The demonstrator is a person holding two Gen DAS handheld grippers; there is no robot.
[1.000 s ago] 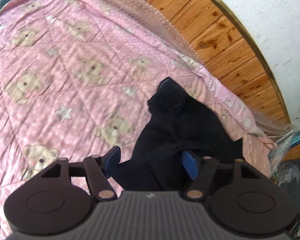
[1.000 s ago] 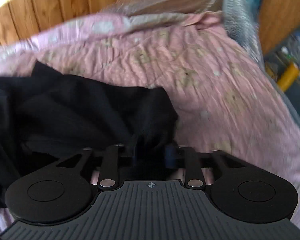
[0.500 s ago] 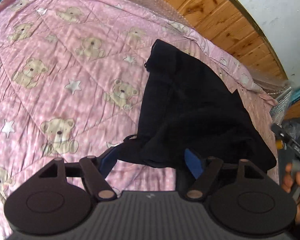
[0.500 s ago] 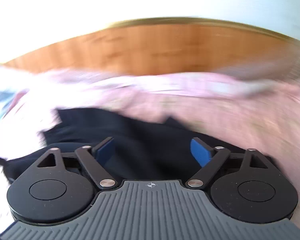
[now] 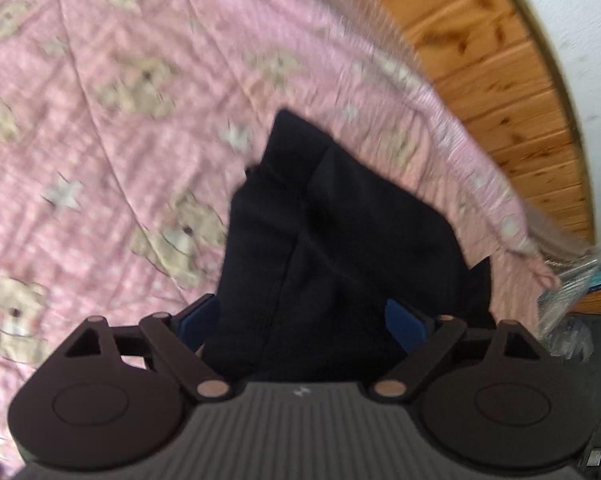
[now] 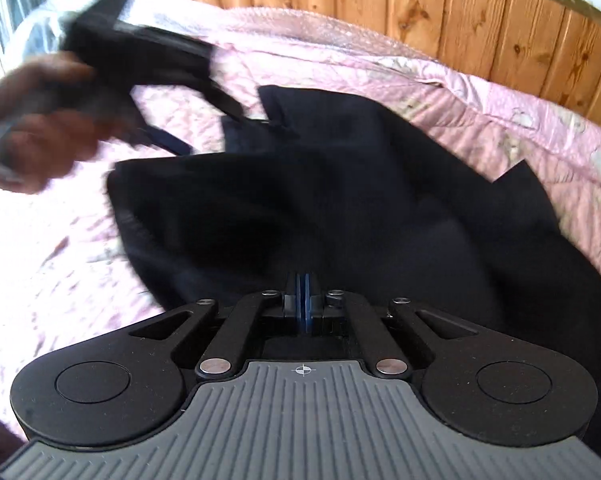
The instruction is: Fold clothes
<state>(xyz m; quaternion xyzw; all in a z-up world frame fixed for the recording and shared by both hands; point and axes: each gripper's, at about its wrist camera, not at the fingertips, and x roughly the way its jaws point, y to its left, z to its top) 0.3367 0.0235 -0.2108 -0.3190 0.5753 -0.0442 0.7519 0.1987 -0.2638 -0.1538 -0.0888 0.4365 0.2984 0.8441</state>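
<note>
A: What makes up the right claw?
B: Black linkage arms on silver pivot pins, blue pads, a ribbed grey housing bearing a crosshair mark.
A: And the left claw?
B: The same build, copper-toned pins.

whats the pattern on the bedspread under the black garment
Pink quilted bedspread printed with cream teddy bears and stars; clearest in the left wrist view.

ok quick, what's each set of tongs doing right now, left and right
Left tongs: open, just been opening wider, black garment between the pads, not pinched.
Right tongs: closed, just snapped shut; cannot tell if cloth is caught.
</note>
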